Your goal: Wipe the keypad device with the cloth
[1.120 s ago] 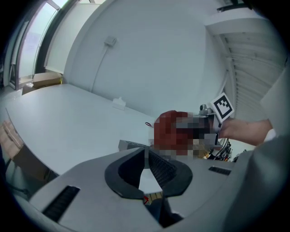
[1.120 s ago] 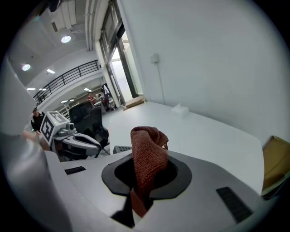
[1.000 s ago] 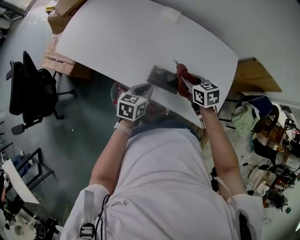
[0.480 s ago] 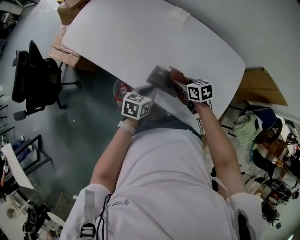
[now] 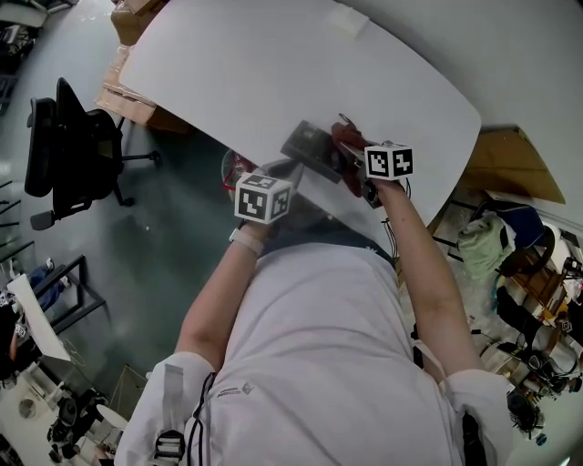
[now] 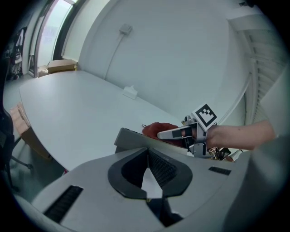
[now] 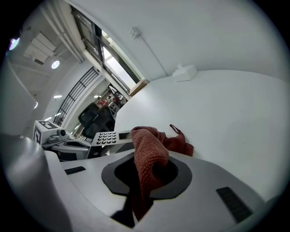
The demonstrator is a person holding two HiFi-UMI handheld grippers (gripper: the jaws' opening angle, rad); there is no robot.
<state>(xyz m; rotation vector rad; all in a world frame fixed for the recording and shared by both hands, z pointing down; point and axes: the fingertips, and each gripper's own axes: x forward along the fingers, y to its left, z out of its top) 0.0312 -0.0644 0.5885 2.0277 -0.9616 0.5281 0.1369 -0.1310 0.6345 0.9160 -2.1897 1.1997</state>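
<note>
Keypad device [image 5: 308, 144] sits on the white table [image 5: 273, 64], close to the edge nearest the person and toward the table's right half; its dark key grid faces up, plain in the right gripper view, with a small screen window beside the keys; whether the body lies fully flat I can't tell. Right up against its right end is the cloth [image 7: 149, 147], a rust-red terry rag, bunched in a heap on the tabletop with a thin loop poking off its far side; one fold runs back from that heap straight into the right gripper [image 7: 145, 174], whose jaws are clamped tight on the fabric, the rag filling the gap between them and hanging out below. On the other side, the left gripper [image 6: 147, 152] comes in at the device's near-left edge; its jaws are drawn in to a narrow wedge, tips pinched on that grey edge, pale surface showing through the sliver behind them. From above, both marker cubes hover just on the person's side of the device, left one lower, right one beside the cloth; bare forearms and a white shirt fill the lower frame. Further out: a small white box [image 5: 351, 22] rests near the table's far edge, well apart from the action; a black office chair [image 5: 68, 150] stands on the grey floor to the left; cardboard boxes [image 5: 127, 18] are stacked past the table's far-left corner.
</note>
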